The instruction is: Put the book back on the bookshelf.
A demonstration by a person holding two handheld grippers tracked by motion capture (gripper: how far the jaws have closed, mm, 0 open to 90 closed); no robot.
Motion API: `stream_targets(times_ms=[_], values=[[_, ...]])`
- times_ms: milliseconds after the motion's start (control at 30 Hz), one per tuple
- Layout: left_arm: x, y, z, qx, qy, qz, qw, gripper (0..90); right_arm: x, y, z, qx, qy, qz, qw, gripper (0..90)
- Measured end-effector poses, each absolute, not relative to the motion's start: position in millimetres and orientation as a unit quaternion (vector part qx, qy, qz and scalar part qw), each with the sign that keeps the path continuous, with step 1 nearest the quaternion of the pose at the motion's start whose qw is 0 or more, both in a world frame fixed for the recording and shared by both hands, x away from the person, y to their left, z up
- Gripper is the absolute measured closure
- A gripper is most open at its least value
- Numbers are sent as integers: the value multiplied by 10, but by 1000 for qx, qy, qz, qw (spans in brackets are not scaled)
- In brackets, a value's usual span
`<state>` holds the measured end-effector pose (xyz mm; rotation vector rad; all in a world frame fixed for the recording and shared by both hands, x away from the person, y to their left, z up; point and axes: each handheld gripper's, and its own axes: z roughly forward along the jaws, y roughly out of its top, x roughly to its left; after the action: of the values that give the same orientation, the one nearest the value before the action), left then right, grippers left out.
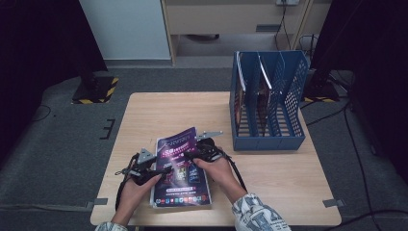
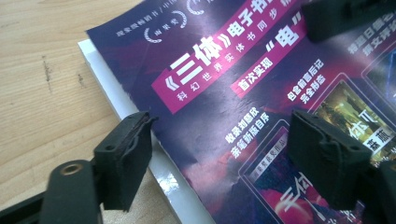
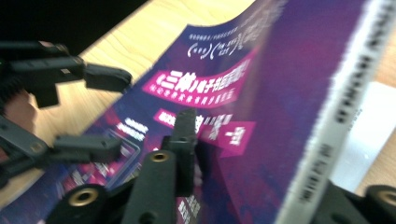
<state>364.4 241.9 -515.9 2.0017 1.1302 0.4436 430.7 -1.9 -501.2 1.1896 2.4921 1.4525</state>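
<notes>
A purple magazine (image 1: 182,191) with Chinese print lies at the front middle of the wooden table (image 1: 159,110), on top of something white-edged (image 2: 109,88). My right gripper (image 1: 186,157) is shut on the magazine's right edge (image 3: 327,121), which stands lifted off the white sheet below; one pad (image 3: 185,135) presses on the cover. My left gripper (image 2: 224,158) is open, one jaw outside the magazine's left edge and the other over the cover (image 2: 210,107), not pinching it. The left gripper (image 3: 98,112) also appears from the right gripper view, and in the high view the left gripper (image 1: 163,171) rests by the magazine's left side.
A blue mesh file rack (image 1: 267,103) with several slots stands at the table's back right; two of its left slots hold magazines. Bare wood lies at the back left and to the right of the hands. Cables trail on the grey floor around the table.
</notes>
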Motion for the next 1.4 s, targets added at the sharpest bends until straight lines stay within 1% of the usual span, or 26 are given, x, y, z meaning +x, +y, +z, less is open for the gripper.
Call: stream_targets(times_ms=[200,433,667,1200,1233,1300,1400], values=[[3647,2426,-5152,784,446,163,400,187,4278,-2,-4891,363,798,480,32,772],[3649,2421,-5153,783,446,150,407,191,4253,-53,-4717,341,790,504,71,785],[3650,2408,-5160,787,439,137,411,205,4254,-85,-4609,329,786,514,95,789],[3654,2400,-5174,788,431,108,425,210,4241,-63,-4474,317,772,539,114,799],[3654,2401,-5175,788,430,101,430,223,4240,-68,-4460,315,770,542,118,800],[3656,2409,-5175,789,425,88,434,279,4234,-75,-4428,311,765,550,122,801],[3664,2425,-5171,787,428,82,436,331,4219,-78,-4389,304,761,560,125,802]])
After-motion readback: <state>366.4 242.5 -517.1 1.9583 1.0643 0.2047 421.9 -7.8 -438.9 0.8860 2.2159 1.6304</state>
